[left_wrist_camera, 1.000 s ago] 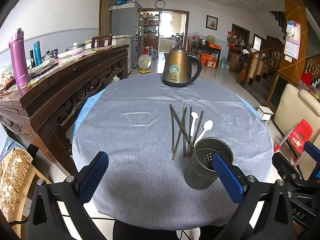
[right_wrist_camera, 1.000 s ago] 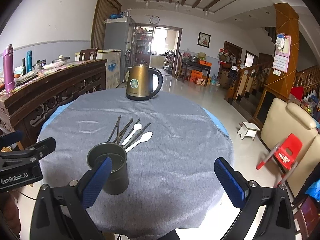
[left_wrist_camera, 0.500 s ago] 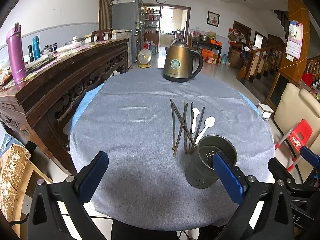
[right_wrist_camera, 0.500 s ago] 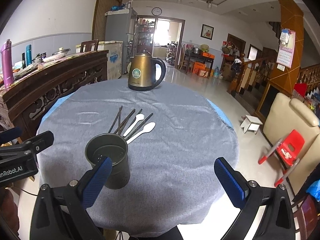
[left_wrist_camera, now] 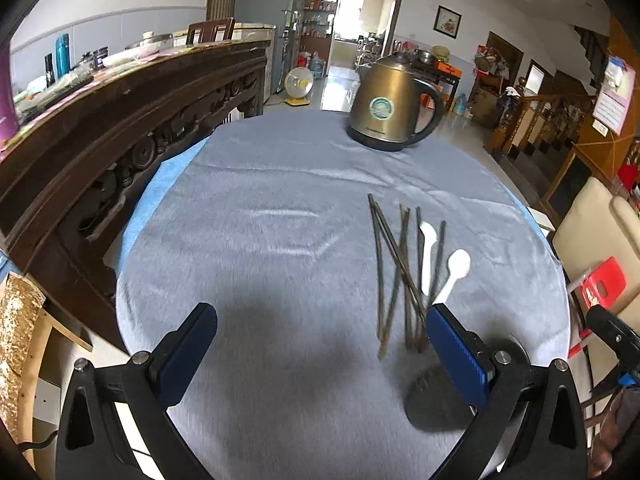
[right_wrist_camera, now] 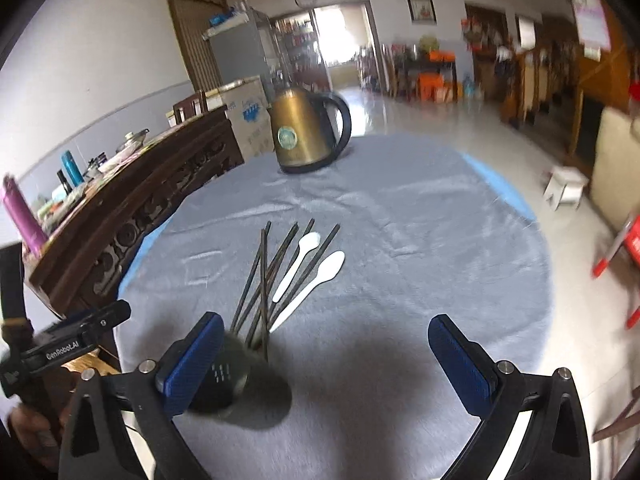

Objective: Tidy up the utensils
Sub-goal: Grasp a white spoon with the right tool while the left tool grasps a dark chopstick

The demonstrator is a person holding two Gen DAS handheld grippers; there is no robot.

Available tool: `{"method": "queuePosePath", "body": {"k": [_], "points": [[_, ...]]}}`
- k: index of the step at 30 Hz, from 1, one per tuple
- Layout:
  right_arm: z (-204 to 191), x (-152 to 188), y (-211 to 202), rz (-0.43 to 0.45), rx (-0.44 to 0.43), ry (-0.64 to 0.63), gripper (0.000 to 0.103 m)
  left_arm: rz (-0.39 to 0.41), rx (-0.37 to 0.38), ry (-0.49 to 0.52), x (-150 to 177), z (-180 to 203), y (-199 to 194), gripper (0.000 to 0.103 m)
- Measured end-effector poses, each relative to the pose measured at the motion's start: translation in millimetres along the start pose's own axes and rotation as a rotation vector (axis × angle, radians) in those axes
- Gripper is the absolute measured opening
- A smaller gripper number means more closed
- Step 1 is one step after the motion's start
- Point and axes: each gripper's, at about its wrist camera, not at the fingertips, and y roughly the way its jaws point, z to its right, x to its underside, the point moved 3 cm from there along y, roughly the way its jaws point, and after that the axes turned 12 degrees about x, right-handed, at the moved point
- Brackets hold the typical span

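Risk in the left wrist view: the left hand-held gripper (left_wrist_camera: 320, 344), jaws wide apart and empty, has its right finger just beside the dark utensil holder (left_wrist_camera: 440, 400) at the table's near edge; a careless swing could tip it. The chopsticks (left_wrist_camera: 400, 272) and two white spoons (left_wrist_camera: 440, 260) lie ahead, toward the table's middle.

Blur in the right wrist view suggests fast motion; the right hand-held gripper (right_wrist_camera: 324, 352), also spread open and empty, could knock the holder beside its left finger.
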Motion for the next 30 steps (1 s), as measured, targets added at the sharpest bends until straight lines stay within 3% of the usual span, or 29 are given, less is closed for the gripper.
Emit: {"method": "queuePosePath", "body": {"k": [4,7,11,14,15,18,19,21,22,26,30], "points": [[-1,-22,59,-0.111,-0.041,0.016,0.100,-0.064,-0.011,-0.015,-15,-14,32,0.103],[-6,-30,106,-0.209,-0.079,0.027,0.083,-0.128,0.014,-0.036,-22,-22,58,0.102],[-10,-34,168,-0.307,-0.064,0.049,0.055,-0.168,0.070,-0.015,-34,-18,88,0.083],[-11,-33,200,-0.361,-0.060,0.079,0.050,-0.178,0.109,0.016,-43,-7,108,0.071],[-12,-32,209,-0.377,-0.059,0.091,0.043,-0.183,0.123,0.025,-45,-3,114,0.064],[-15,-30,224,-0.401,-0.070,0.109,0.029,-0.222,0.163,0.057,-50,9,134,0.052],[-17,-29,228,-0.404,-0.068,0.109,0.028,-0.232,0.170,0.068,-51,13,140,0.052],[-19,-30,233,-0.394,-0.068,0.110,0.011,-0.252,0.183,0.086,-53,20,151,0.050],[-21,-30,236,-0.386,-0.066,0.106,0.008,-0.265,0.187,0.096,-53,22,155,0.049],[-18,-31,239,-0.348,-0.069,0.125,0.004,-0.307,0.194,0.133,-53,26,170,0.039],[-12,-32,240,-0.321,-0.080,0.131,0.004,-0.356,0.168,0.131,-58,21,192,0.039]]}}
